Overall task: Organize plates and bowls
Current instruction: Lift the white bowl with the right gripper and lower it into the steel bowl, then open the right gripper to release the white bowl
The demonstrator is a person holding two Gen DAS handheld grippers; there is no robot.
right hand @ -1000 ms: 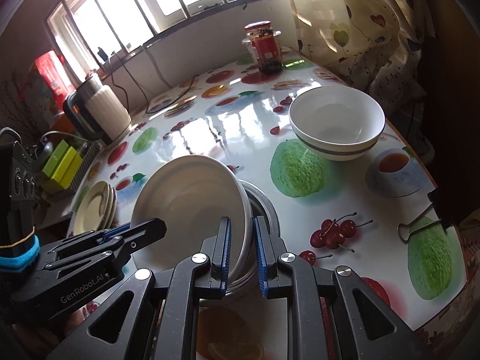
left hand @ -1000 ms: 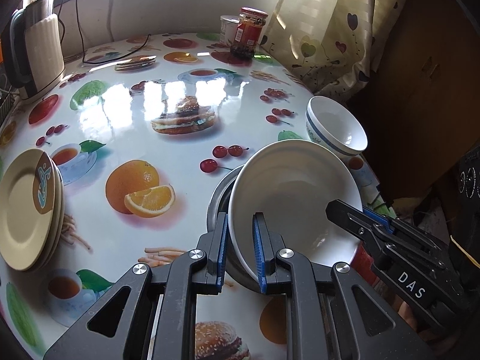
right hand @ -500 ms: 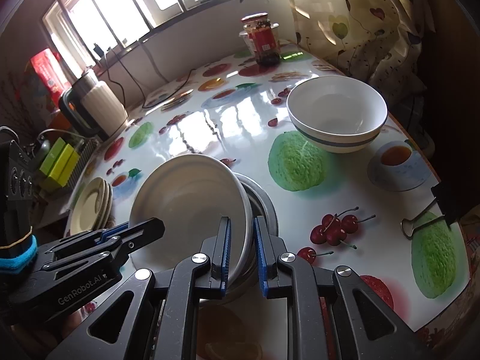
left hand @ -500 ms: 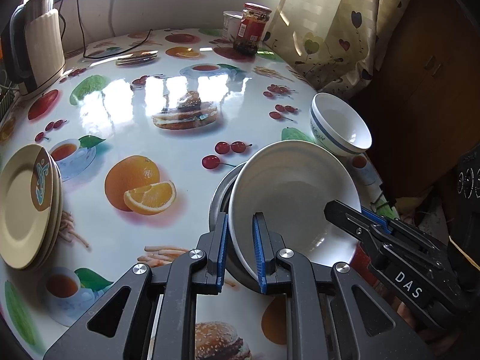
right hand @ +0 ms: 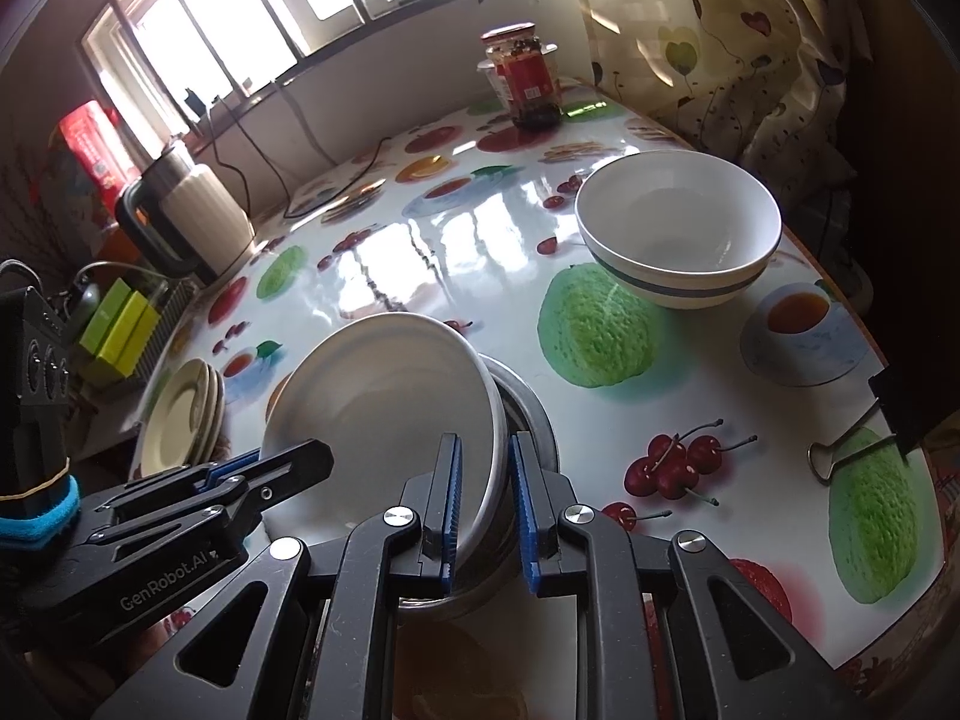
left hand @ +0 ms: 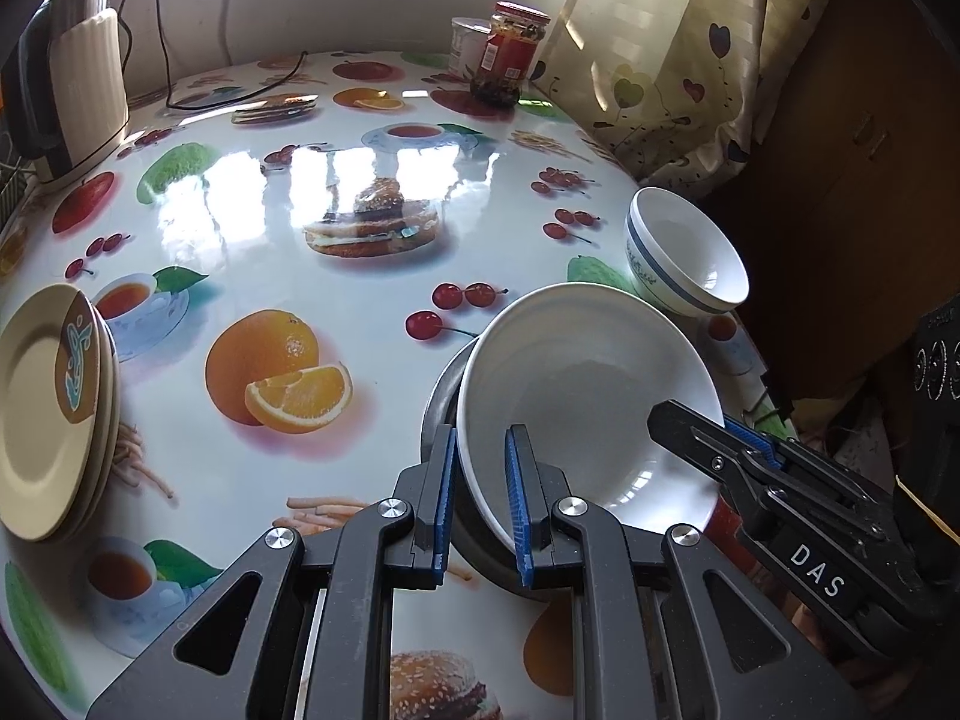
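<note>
A white deep plate is tilted above a metal dish near the table's front edge. My left gripper is shut on its near rim. My right gripper is shut on the opposite rim of the same white plate, with the metal dish just below. A white bowl with a blue band stands on the table beyond. A stack of cream plates sits at the left edge.
A kettle with its cord stands at the back left. A red-lidded jar stands at the back by the curtain. A binder clip lies at the right edge. The glossy fruit-print table fills both views.
Both grippers have lifted the white plate slightly and drawn back a little; the table objects appear a bit farther away.
</note>
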